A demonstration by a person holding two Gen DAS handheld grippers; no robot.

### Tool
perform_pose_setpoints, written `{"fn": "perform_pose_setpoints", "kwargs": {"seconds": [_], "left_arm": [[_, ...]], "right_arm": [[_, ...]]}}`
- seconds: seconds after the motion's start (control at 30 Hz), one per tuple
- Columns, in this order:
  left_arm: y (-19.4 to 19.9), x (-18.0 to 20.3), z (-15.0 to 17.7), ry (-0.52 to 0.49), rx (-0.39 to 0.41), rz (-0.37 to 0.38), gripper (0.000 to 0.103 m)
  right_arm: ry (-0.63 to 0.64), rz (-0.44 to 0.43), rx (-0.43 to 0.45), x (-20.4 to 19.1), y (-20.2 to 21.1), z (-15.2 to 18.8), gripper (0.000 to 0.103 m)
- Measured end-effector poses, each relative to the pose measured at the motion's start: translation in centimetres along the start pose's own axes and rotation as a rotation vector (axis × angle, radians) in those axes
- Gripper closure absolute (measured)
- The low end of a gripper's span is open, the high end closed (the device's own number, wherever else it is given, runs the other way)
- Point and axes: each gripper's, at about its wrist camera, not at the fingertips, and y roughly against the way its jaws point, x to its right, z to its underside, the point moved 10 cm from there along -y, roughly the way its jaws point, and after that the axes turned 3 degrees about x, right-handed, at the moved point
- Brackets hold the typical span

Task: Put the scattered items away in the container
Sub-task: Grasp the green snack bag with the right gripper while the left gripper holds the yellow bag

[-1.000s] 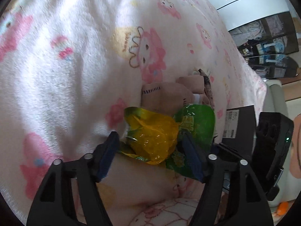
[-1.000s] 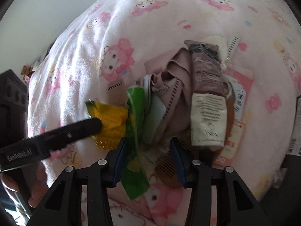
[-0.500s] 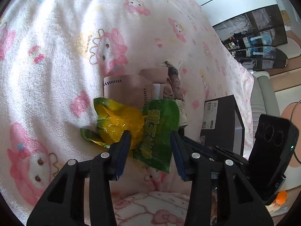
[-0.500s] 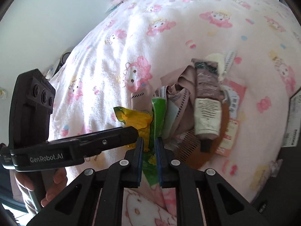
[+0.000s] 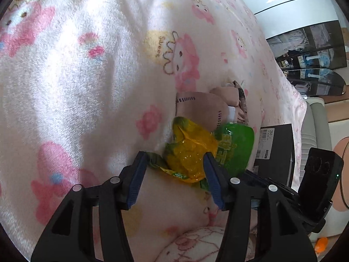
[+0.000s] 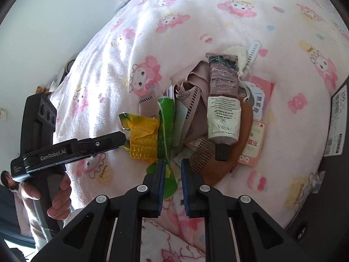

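A yellow snack packet [image 5: 189, 152] and a green one [image 5: 235, 144] lie side by side on the pink cartoon blanket, at the near end of a pile of small items. My left gripper [image 5: 174, 154] straddles the yellow packet and its jaws are opening. One of its fingers [image 6: 102, 144] shows beside the yellow packet [image 6: 141, 139] in the right wrist view. My right gripper [image 6: 173, 161] has the green packet [image 6: 166, 118] edge-on between its jaws, which are opening. The packet leans on the left pad, with a gap to the right pad.
The pile holds a hand cream tube [image 6: 222, 100], a wooden comb [image 6: 202, 152], mauve pouches [image 6: 196, 83] and pink cards [image 6: 261, 87]. A black box [image 5: 277, 148] with a white label sits at the bed's right edge. A person's hand [image 6: 59, 196] grips the left tool.
The right jaws closed onto the green packet, then parted slightly, and that view rose. The left gripper pulled back with narrowed jaws, then came forward over the yellow packet with wider jaws.
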Motion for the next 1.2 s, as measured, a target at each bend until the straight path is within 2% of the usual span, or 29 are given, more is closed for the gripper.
{"fn": "perform_pose_setpoints", "kwargs": {"seconds": [0.1, 0.23, 0.3, 0.37, 0.4, 0.5, 0.63, 0.77, 0.87, 0.97, 1.07, 1.1, 1.2], "left_arm": [[-0.6, -0.2, -0.6, 0.008, -0.001, 0.027, 0.041], [-1.2, -0.7, -1.2, 0.052, 0.002, 0.072, 0.034], [-1.3, -0.9, -1.3, 0.062, -0.002, 0.089, 0.034], [-1.1, -0.6, -1.2, 0.051, -0.007, 0.093, 0.036], [-0.9, -0.1, -1.0, 0.041, -0.013, 0.105, 0.048], [0.3, 1.3, -0.1, -0.02, -0.017, 0.102, 0.057], [0.6, 4.0, 1.6, -0.099, -0.036, 0.102, 0.058], [0.5, 5.2, 3.1, -0.167, -0.062, 0.058, 0.057], [0.8, 4.5, 2.4, -0.143, -0.048, 0.032, 0.053], [0.1, 4.3, 2.5, -0.169, -0.074, -0.031, 0.051], [-0.6, 4.6, 2.8, -0.213, -0.113, -0.043, 0.046], [-0.6, 4.5, 2.9, -0.215, -0.121, -0.04, 0.041], [-1.6, 3.7, 2.9, -0.197, -0.178, -0.009, 0.034]], "right_arm": [[-0.008, -0.006, -0.025, 0.1, -1.0, -0.1, 0.091], [-0.035, -0.059, -0.061, -0.3, -2.5, 0.0, 0.091], [-0.017, -0.039, -0.067, -0.4, -3.2, 0.1, 0.091], [-0.007, -0.034, -0.072, -0.5, -3.6, 0.3, 0.091], [-0.007, -0.037, -0.065, -0.7, -3.4, 0.4, 0.092], [0.054, -0.015, 0.008, -1.6, -1.2, 0.2, 0.094], [0.063, -0.009, 0.06, -1.7, 2.1, 0.3, 0.094], [0.049, 0.036, 0.082, -0.1, 4.1, 1.3, 0.094], [0.001, 0.057, 0.041, 1.9, 3.5, 2.4, 0.094], [-0.06, 0.017, 0.0, 2.9, 2.6, 3.1, 0.094], [-0.069, -0.012, -0.013, 2.6, 2.3, 3.2, 0.093], [-0.063, -0.013, -0.015, 2.4, 2.1, 3.1, 0.093], [-0.058, -0.021, -0.04, 2.3, 1.1, 3.3, 0.091]]}}
